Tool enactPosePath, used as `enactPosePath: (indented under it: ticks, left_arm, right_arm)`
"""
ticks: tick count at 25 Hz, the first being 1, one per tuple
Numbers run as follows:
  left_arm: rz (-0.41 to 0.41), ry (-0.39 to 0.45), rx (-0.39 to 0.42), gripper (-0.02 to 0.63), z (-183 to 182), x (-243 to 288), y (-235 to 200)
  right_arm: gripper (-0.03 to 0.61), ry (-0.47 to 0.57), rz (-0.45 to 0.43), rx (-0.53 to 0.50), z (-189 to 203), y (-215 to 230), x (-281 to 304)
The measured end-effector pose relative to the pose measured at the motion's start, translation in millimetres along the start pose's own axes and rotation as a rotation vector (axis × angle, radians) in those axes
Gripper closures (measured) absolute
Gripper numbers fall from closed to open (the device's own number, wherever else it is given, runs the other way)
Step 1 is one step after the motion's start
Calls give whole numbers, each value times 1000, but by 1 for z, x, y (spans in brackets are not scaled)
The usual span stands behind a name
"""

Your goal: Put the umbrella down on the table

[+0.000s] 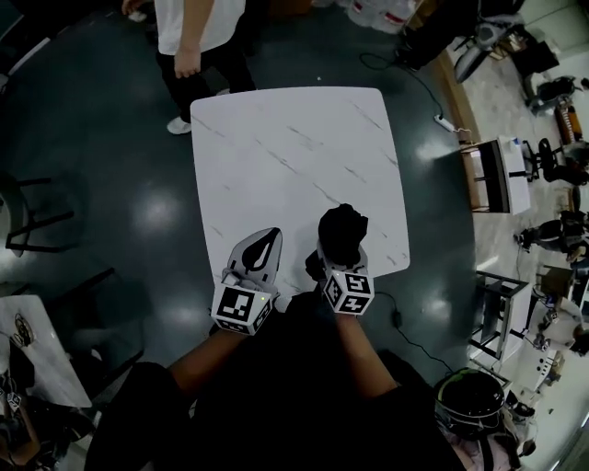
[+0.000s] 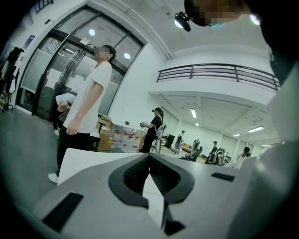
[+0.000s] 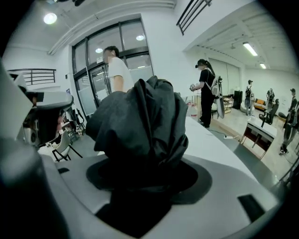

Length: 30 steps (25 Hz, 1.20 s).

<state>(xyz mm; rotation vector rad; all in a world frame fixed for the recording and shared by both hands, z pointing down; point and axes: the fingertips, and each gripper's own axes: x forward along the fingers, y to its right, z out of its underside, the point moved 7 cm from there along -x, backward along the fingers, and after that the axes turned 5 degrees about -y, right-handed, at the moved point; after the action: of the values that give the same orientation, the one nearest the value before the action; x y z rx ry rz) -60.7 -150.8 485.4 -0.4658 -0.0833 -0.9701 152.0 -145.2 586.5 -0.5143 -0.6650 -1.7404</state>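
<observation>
White marbled table (image 1: 294, 156) (dark glossy floor (image 1: 110, 184)), right gripper (image 1: 339, 258) clamping umbrella (image 1: 342, 225), left gripper (image 1: 265, 244) closed

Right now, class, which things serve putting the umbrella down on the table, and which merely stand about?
Job: black umbrella, right gripper shut on it, white table.
Standing about: left gripper, shut and empty; bystander in white shirt; dark helmet.

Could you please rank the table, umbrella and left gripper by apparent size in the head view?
Largest: the table, by far.
Then the left gripper and the umbrella, which look similar; the gripper may be nearer the camera, so I won't rank them.
</observation>
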Motion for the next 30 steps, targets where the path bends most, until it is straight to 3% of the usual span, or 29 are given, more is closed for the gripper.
enactPosePath:
  ticks: [13, 23, 30]
  left_arm:
    - [-167, -9, 6, 606, -5, 20, 1]
    - [-241, -51, 24, 606, -2, 32, -9]
    - [-254, -59, -13, 606, 0, 32, -19]
  right_arm:
    - [270, -169, -118, -66, 13, 19, 70]
    - [270, -320, -112, -54, 27, 34, 117]
    - [270, -428, -98, -48, 35, 34, 145]
